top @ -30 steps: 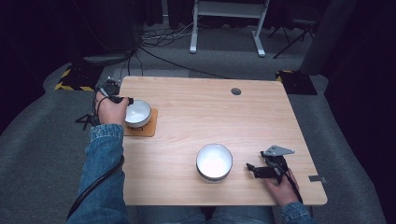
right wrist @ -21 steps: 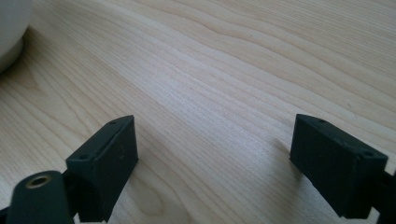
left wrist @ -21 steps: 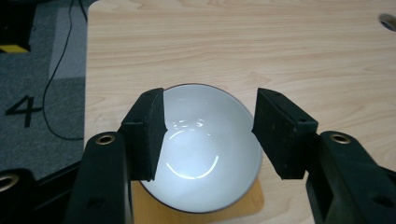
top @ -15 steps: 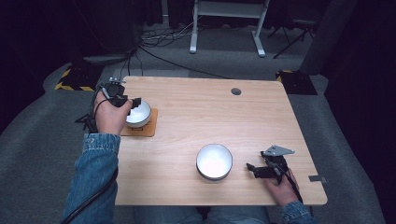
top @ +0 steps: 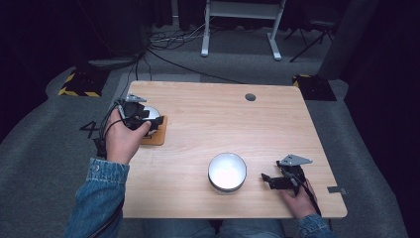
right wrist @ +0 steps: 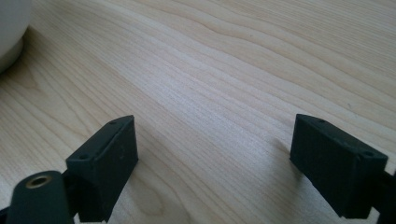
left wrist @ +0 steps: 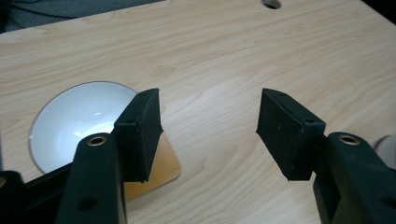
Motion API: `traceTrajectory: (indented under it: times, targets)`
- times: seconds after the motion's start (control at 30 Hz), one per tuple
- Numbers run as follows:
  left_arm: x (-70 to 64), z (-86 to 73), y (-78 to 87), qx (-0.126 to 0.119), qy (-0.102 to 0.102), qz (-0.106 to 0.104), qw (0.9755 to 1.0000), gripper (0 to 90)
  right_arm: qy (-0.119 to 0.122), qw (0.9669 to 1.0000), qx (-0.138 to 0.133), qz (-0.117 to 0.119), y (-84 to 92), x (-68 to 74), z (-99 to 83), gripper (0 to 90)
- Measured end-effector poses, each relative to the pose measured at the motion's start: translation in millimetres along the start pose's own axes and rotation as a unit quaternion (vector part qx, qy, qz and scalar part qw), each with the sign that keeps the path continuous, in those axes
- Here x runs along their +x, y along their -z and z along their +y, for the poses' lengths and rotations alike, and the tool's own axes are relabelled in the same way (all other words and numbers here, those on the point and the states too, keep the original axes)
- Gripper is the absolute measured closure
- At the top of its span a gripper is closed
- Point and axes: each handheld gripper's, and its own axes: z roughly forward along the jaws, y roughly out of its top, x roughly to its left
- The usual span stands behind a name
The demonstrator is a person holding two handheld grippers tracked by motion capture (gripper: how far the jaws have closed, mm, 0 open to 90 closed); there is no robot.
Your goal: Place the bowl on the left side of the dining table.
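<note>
At left of the high view, our left gripper [top: 148,119], jaws just opening and empty, hangs over the small white ceramic bowl [left wrist: 77,123] on its brown square coaster [left wrist: 161,170]; probably light, slippery, breakable, so we'd pinch its rim.

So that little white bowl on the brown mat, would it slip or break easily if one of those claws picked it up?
Probably a bit of both. The small white bowl looks glossy and glazed, so the left gripper, whose open jaws have just widened with nothing between them, might slide on its rim. It looks rigid and ceramic-like, so likely breakable if dropped. Its rounded shape on the mat suggests it could tip if nudged.
</note>
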Motion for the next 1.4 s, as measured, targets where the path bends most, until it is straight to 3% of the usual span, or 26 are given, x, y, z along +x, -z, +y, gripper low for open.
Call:
traceTrajectory:
  times: [0.03,0.17,0.43,0.53,0.63,0.97,1.03,1.13,1.27,1.4]
  targets:
    - [0.0,0.0,0.0,0.000,0.000,0.000,1.0000,40.0,0.000,1.0000,0.000,0.000,0.0,0.0,0.0,14.8]
    - [-6.5,-10.5,3.8,-0.018,-0.012,-0.056,0.9982,39.3,-0.001,1.0000,0.000,-0.001,-0.1,0.2,0.0,14.8]
    - [-18.8,-27.8,8.5,-0.027,-0.033,-0.068,0.9968,38.9,-0.002,1.0000,0.000,0.000,0.0,0.2,0.1,14.8]
    - [-19.6,-34.7,6.7,-0.030,-0.027,-0.088,0.9953,38.9,-0.002,1.0000,0.000,0.000,0.0,0.3,0.1,14.8]
    - [-21.7,-42.0,5.1,-0.019,-0.031,-0.092,0.9951,38.9,0.000,1.0000,0.000,0.000,0.0,0.0,0.0,14.8]
    - [-26.3,-66.4,4.4,-0.023,-0.034,-0.106,0.9935,38.8,-0.003,1.0000,-0.001,0.000,-0.1,0.4,0.1,14.8]
    - [-26.6,-73.1,3.0,-0.015,-0.035,-0.119,0.9922,38.1,-0.001,1.0000,-0.001,0.000,-0.1,0.2,0.0,14.8]
    - [-26.4,-83.4,2.0,0.002,-0.048,-0.115,0.9922,38.0,-0.003,1.0000,-0.002,0.000,-0.3,0.5,0.1,14.8]
    - [-27.3,-92.9,1.5,0.006,-0.054,-0.114,0.9920,37.6,0.000,1.0000,0.000,0.000,0.0,0.0,0.0,14.8]
    - [-29.3,-101.8,-2.1,0.012,-0.049,-0.116,0.9919,37.4,0.000,1.0000,-0.001,0.000,-0.1,0.1,0.0,14.8]
